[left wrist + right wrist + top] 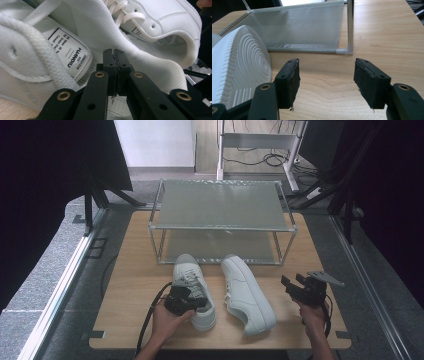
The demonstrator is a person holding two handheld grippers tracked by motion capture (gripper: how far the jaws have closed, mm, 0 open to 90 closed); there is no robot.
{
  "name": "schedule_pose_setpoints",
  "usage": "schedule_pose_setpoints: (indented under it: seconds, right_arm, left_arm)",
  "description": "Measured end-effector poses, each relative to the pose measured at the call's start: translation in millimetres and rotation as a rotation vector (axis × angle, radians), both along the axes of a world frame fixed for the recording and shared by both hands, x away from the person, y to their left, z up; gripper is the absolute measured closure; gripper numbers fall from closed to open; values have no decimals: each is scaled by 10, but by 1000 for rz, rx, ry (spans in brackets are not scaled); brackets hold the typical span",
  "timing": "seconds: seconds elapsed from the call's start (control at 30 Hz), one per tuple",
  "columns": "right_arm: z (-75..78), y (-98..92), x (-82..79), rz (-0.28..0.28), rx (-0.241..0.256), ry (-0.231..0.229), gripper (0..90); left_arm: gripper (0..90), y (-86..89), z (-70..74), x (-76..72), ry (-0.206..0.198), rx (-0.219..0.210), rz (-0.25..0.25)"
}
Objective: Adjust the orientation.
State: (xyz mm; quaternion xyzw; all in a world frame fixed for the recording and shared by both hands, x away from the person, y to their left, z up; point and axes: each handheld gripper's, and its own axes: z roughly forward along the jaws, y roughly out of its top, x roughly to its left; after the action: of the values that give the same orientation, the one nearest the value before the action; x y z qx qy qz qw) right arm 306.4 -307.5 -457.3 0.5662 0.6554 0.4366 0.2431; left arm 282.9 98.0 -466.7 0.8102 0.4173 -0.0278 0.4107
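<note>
Two white sneakers lie on the wooden table (132,280). The left shoe (187,265) stands upright, its tongue label (72,56) close to the camera. My left gripper (196,296) is over its rear opening, shut (116,58) on the mesh-lined collar (155,67) of this shoe. The right shoe (248,296) lies tipped on its side, laces (130,15) toward the left shoe and ribbed sole (244,70) facing my right gripper. My right gripper (291,283) hovers open (327,85) to the right of that shoe, with nothing between its pads, apart from the sole.
A two-tier rack (220,205) with metal posts and translucent shelves stands at the back of the table; its lower shelf (299,27) and corner post (350,25) lie ahead of the right gripper. Bare wood (377,32) extends to the right of the rack.
</note>
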Motion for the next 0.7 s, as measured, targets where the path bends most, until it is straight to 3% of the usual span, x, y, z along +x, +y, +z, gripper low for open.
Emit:
schedule_pose_setpoints:
  seconds: [0.17,0.37,0.57,0.7]
  right_arm:
    - [5,16,-8,5,-18,-2,373]
    - [16,-62,-14,-19,-4,-6,373]
    - [11,-106,-4,-19,18,-2,374]
    - [19,-108,7,-12,33,-1,376]
  left_arm:
    - [897,70,6,12,23,-7,-9]
    - [897,239,4,-6,49,-60,0]
    - [898,440,8,-83,43,-50,26]
    - [898,618,17,-67,72,-59,34]
